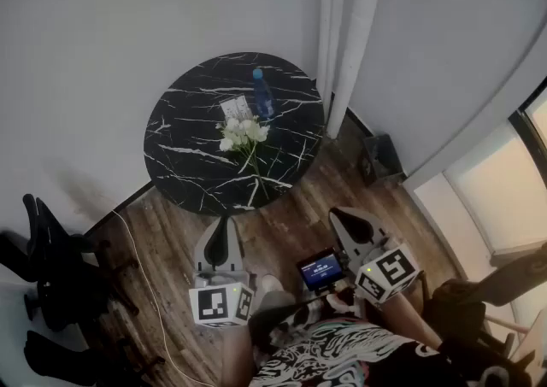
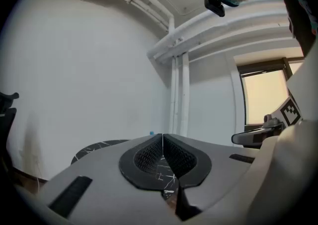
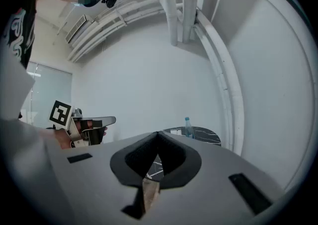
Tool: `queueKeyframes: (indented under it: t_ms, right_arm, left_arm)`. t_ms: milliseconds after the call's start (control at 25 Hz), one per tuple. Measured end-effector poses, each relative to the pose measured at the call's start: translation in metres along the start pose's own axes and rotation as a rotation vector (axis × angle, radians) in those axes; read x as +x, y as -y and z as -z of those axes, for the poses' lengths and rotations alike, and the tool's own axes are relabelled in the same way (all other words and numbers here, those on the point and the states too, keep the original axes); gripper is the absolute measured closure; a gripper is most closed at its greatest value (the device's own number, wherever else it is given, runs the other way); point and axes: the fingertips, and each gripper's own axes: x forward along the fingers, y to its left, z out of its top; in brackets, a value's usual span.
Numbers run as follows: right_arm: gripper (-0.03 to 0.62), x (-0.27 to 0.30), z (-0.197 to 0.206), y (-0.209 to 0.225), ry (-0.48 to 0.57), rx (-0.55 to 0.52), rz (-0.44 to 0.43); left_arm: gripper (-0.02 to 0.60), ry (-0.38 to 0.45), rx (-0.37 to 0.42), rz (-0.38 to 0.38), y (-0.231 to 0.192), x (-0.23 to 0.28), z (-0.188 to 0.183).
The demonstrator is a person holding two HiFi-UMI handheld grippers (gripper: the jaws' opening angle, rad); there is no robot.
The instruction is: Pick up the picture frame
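- The picture frame (image 1: 237, 108) is standing towards the far side of the round black marble desk (image 1: 192, 163). It is sitting just beside a blue-capped bottle (image 1: 261, 93), with a bunch of white flowers (image 1: 243, 132) lying in front of it.
- The left tongs (image 1: 225, 225) are pressing shut on nothing. In the left gripper view the two dark pads are meeting edge to edge, and only the desk is showing past them.
- The right tongs (image 1: 340, 219) are likewise shutting on empty air. In the right gripper view they are pointing roughly level at the desk, where the frame and bottle are showing small and far off.
- Both tongs are hovering over the wooden floor (image 1: 282, 223), close to the person's body and well apart from the desk. This is looking like a resting pose, with the reach not yet started.
- The grasp is going to need a step closer and the tongs opening first.
- The flowers and bottle are crowding the frame's front and right, so its left edge or top is looking like the freer place to take hold.
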Motion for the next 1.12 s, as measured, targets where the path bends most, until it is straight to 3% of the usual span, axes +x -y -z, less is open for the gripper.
queueKeyframes:
  t_ms: [600, 880, 1120]
  right_arm:
    - [0.576, 0.010, 0.009, 0.008, -0.021, 0.044, -0.016]
    - [0.576, 0.036, 0.010, 0.011, -0.040, 0.030, -0.026]
    - [0.576, 0.086, 0.016, 0.031, -0.076, 0.017, -0.028]
  left_arm:
    - [0.565, -0.010, 0.006, 0.004, -0.007, 0.004, 0.005]
    - [0.565, -0.014, -0.019, 0.008, -0.030, 0.018, 0.008]
    - [0.565, -0.045, -0.044, 0.009, -0.065, 0.063, 0.026]
